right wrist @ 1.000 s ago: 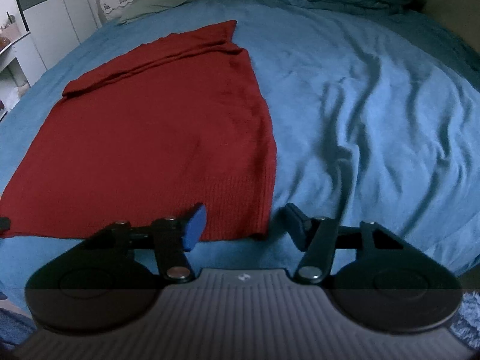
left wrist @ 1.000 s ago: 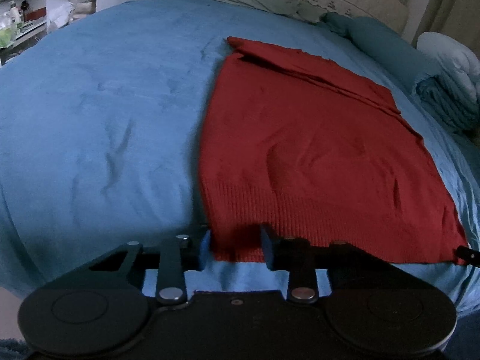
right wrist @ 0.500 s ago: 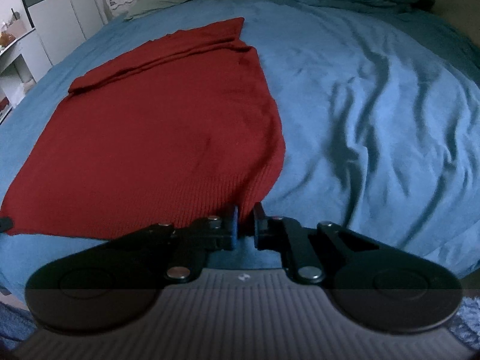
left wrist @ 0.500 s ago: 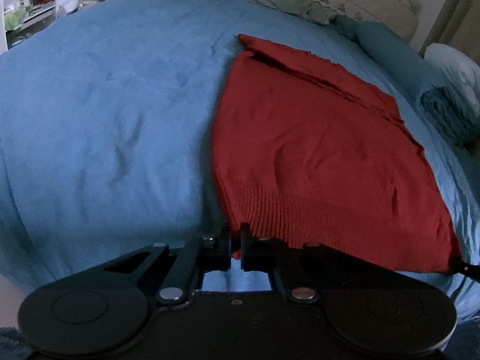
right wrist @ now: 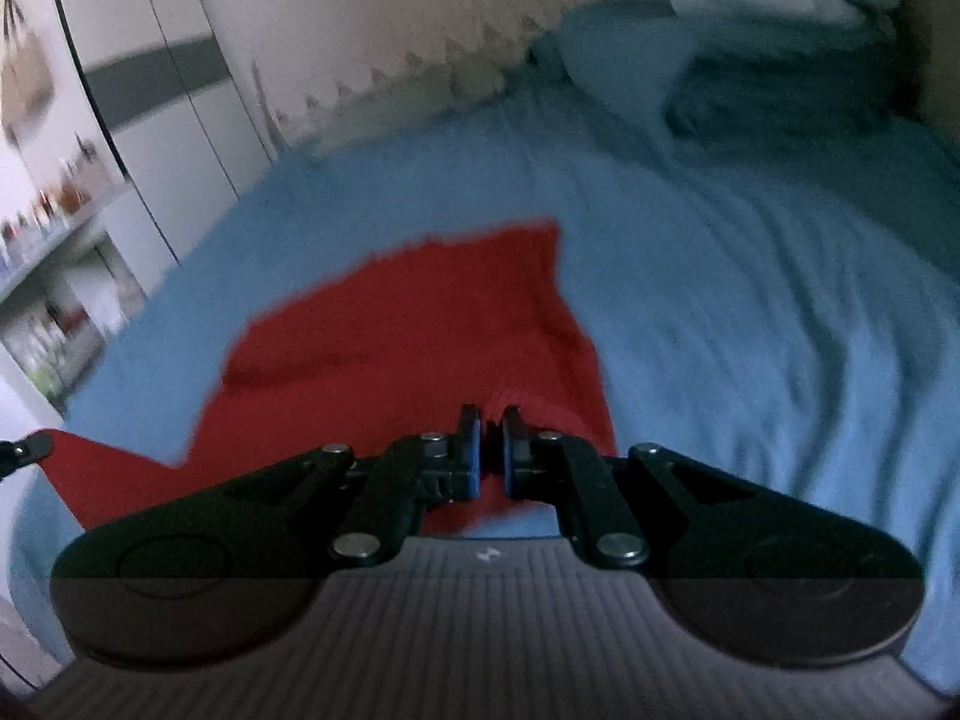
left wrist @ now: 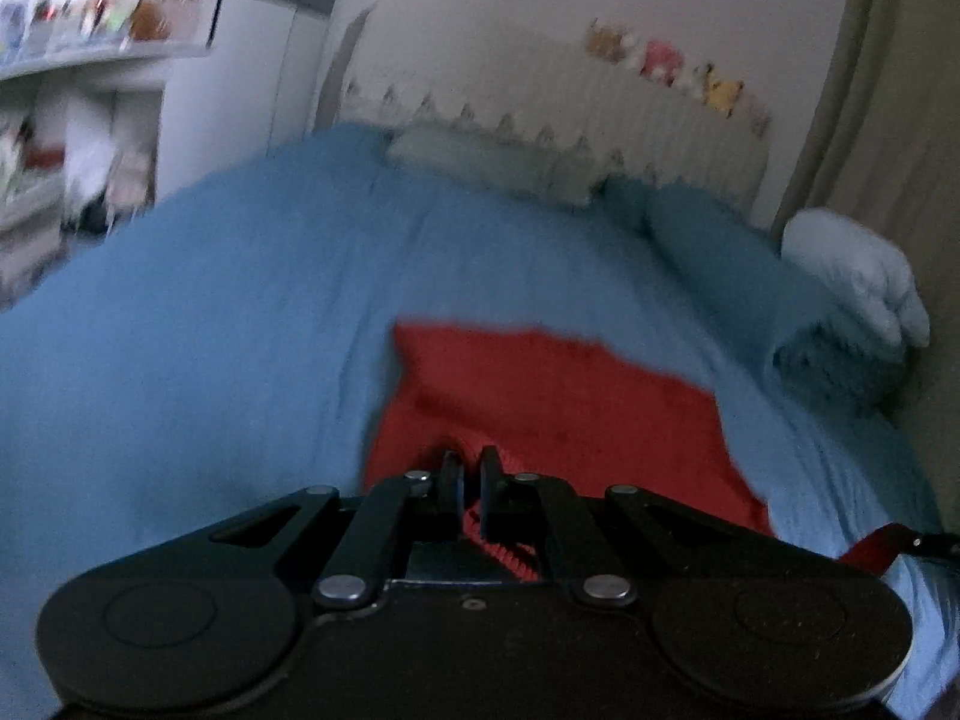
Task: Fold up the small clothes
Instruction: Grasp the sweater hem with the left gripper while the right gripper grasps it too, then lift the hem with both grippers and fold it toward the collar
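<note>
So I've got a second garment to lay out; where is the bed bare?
Bare blue bedspread lies left of the red knit sweater, up to the pale pillow, and right of it in the right wrist view. The far right corner is crowded with folded blankets. Left gripper and right gripper each pinch the sweater's hem.

Dim, bluish indoor light; both fisheye views are smeared by motion blur (shelves worst), with dark, curved corners.

The bed (left wrist: 180, 330) is viewed obliquely downward from each gripper, close above its fingers; the headboard (left wrist: 630, 96) is faced. The red garment (right wrist: 420, 312) is shared mid-frame by both views.
</note>
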The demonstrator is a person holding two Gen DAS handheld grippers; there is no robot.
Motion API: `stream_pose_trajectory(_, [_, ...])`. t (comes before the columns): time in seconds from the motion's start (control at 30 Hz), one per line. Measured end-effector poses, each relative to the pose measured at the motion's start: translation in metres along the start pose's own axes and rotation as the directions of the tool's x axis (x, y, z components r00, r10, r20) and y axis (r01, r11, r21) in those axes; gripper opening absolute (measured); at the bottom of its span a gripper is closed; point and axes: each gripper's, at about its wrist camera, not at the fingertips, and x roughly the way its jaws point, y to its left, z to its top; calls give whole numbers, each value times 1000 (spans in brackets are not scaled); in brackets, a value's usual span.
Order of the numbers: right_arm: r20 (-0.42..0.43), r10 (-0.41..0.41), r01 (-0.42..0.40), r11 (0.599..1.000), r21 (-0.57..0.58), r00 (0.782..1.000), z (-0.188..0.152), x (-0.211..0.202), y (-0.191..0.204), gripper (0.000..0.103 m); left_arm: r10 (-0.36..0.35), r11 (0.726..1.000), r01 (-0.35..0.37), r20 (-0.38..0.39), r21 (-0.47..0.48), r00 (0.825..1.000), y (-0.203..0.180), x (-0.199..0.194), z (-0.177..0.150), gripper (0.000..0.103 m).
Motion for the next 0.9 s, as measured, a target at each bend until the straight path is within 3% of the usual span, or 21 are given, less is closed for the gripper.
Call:
stream_pose_trajectory(0.2, [60, 26, -28, 999, 28, 998, 106, 73, 9, 22, 60, 997, -63, 63, 38, 996, -16, 91, 90, 4])
stream_pose_trajectory(0.33, [65, -26, 25, 999, 20, 998, 154, 159, 9, 22, 98, 995, -98, 40, -5, 994, -12, 171, 115, 4])
stream_pose_trajectory(0.6, [25, -124, 123, 991, 42, 992, 157, 311, -18, 22, 173, 981, -177, -59, -76, 983, 15, 314, 101, 4])
stream_pose_trajectory(0.83, [68, -159, 158, 987, 12, 985, 161, 362, -20, 21, 210, 975, -214, -63, -60, 976, 23, 355, 94, 5])
stream_pose_trajectory(0.9, [58, -162, 162, 987, 6, 985, 162, 371, -19, 23, 216, 973, -221, -77, -62, 973, 21, 364, 93, 11])
